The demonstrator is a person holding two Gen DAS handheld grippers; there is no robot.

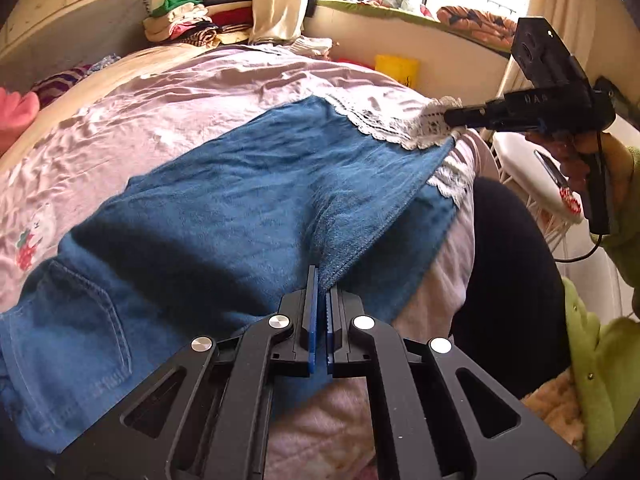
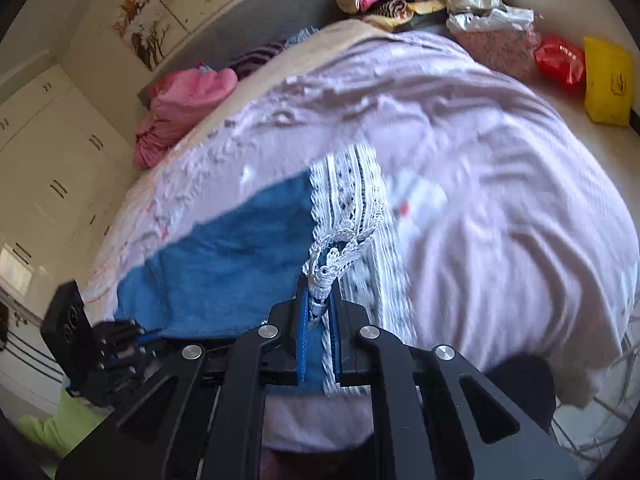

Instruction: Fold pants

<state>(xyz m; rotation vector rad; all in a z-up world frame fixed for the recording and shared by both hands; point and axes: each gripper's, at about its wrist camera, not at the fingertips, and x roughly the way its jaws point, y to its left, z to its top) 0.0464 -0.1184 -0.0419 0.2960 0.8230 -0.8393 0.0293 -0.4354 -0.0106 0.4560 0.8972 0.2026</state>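
Observation:
Blue denim pants (image 1: 224,200) with white lace cuffs (image 1: 400,124) lie spread across a pink bedsheet (image 1: 160,96). My left gripper (image 1: 323,280) is shut on a pinched ridge of denim near the middle of the leg. In the left wrist view my right gripper (image 1: 450,118) sits at the far right, gripping the lace hem. The right wrist view shows the right gripper (image 2: 320,296) shut on the bunched lace cuff (image 2: 344,216), with the blue leg (image 2: 224,264) trailing left toward the left gripper (image 2: 150,334). A back pocket (image 1: 76,312) shows at lower left.
Piles of folded clothes (image 1: 192,20) sit at the head of the bed. A pink garment (image 2: 180,112) lies at the left edge. A yellow bag (image 2: 606,80) and red bag (image 2: 560,62) rest on the floor. A white wire rack (image 1: 532,184) stands beside the bed, near a green sleeve (image 1: 624,216).

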